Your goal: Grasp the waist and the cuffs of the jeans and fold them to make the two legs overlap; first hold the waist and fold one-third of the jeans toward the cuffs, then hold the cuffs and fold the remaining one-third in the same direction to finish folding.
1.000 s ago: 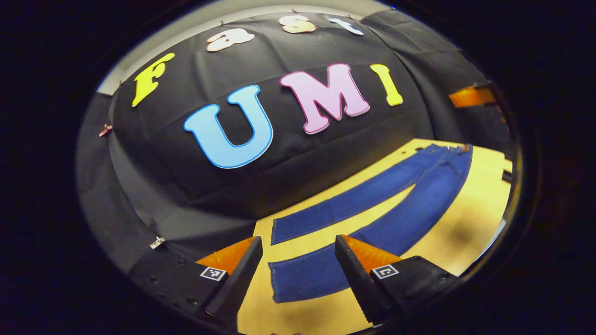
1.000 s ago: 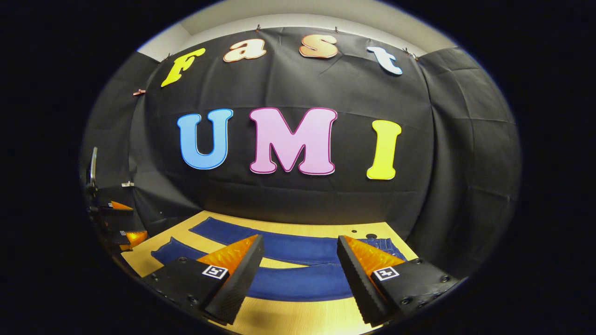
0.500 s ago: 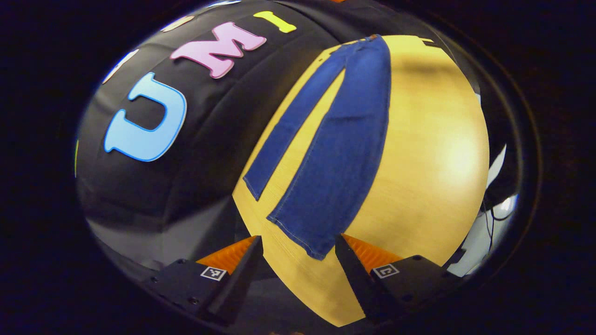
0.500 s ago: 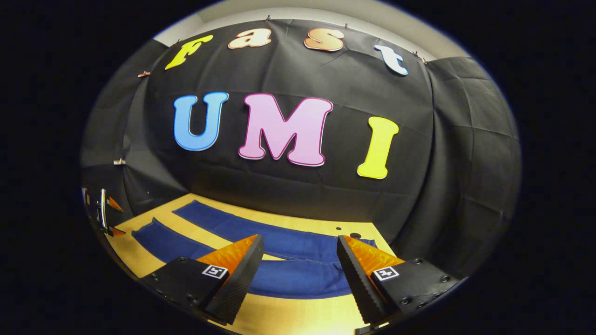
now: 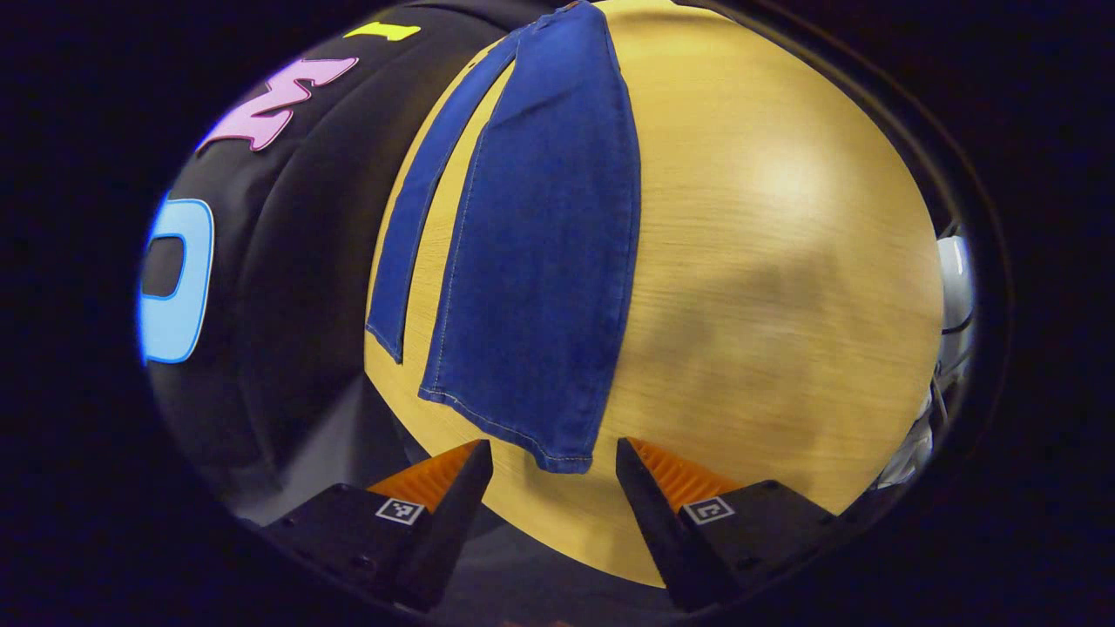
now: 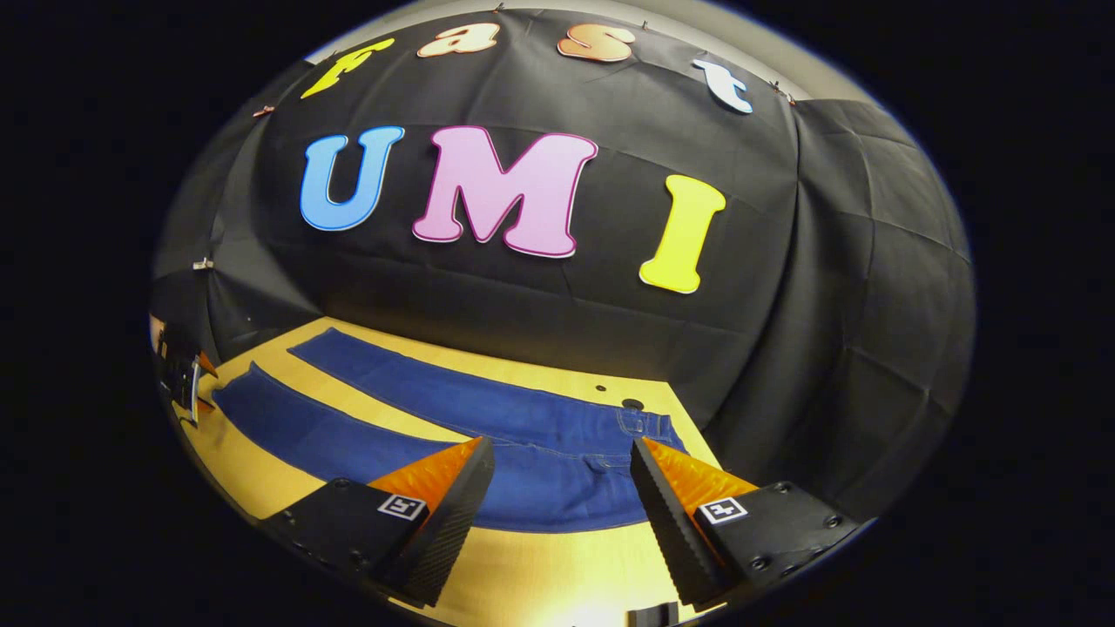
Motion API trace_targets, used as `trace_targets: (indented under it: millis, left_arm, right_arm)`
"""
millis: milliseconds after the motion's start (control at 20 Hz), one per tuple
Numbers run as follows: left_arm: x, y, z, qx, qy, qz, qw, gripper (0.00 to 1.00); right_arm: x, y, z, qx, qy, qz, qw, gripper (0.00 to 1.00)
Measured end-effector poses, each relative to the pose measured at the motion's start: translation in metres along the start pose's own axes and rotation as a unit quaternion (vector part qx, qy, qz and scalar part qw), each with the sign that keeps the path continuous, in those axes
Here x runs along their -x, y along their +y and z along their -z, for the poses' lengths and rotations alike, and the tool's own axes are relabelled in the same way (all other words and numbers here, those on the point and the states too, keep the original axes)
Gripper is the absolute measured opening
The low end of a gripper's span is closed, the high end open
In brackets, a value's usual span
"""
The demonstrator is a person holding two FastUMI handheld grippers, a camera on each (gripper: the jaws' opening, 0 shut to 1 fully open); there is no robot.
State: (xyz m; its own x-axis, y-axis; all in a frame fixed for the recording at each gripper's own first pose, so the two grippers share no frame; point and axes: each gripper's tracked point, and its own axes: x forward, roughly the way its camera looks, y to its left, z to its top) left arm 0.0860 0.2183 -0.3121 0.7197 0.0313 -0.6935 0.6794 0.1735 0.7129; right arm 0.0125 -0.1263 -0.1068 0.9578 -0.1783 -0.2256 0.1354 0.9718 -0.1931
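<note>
The jeans [image 5: 540,261] lay flat and fully spread on the wooden desk [image 5: 784,261], with the two legs apart and a strip of bare wood between them, so no fold was made yet. In the left gripper view, the left tool [image 5: 554,466] hung above the cuff [image 5: 557,453] of the nearer leg, at the end of the desk; its two fingers stood wide apart and held nothing, and the corner of that cuff showed just between them. The cuff of the farther leg [image 5: 388,335] lay beside the black wall. In the right gripper view, the right tool [image 6: 562,470] hovered over the waist [image 6: 640,422] end of the jeans, also with its fingers spread and empty, and the waistband with its stitching lay just ahead of the fingertips. At the far left edge of this view the other tool could be seen near the cuffs, but too small to tell much. By judgement, the step in hand was the approach for the first fold, the one that puts one leg over the other. The next move probably called for both tools to come down to the cloth, one closing on the near cuff and one on the near side of the waist, each catching the edge of the denim without pushing it into wrinkles.
</note>
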Motion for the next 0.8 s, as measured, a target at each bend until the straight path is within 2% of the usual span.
trace_targets:
  millis: [200,350,400,450,500,550,650,800]
  left_arm:
    - [-0.021,0.018,-0.009,-0.005,-0.003,0.017,1.000,0.92]
    - [-0.034,0.023,-0.016,-0.001,-0.004,0.048,0.999,0.75]
    - [-0.036,0.025,-0.016,0.002,-0.001,0.056,0.998,0.69]
    - [-0.039,0.026,-0.014,0.007,0.006,0.063,0.998,0.59]
    - [-0.041,0.024,-0.015,0.011,0.012,0.069,0.998,0.54]
    - [-0.044,0.023,-0.014,0.013,0.015,0.070,0.997,0.40]
    - [-0.045,0.025,-0.017,0.012,0.018,0.053,0.998,0.21]
    - [-0.044,0.024,-0.021,0.024,0.013,0.048,0.999,0.12]
  right_arm:
    - [-0.024,-0.033,0.024,0.036,0.010,0.021,0.999,0.97]
    - [-0.048,-0.058,0.043,0.059,0.023,0.032,0.997,0.97]
    - [-0.057,-0.072,0.047,0.068,0.027,0.043,0.996,0.97]
    - [-0.063,-0.085,0.048,0.071,0.027,0.054,0.996,0.97]
    - [-0.071,-0.098,0.049,0.072,0.023,0.066,0.995,0.97]
    - [-0.078,-0.112,0.047,0.076,0.017,0.079,0.994,0.97]
    - [-0.092,-0.136,0.044,0.108,0.004,0.098,0.989,0.97]
    - [-0.110,-0.170,0.052,0.191,0.009,0.096,0.977,0.96]
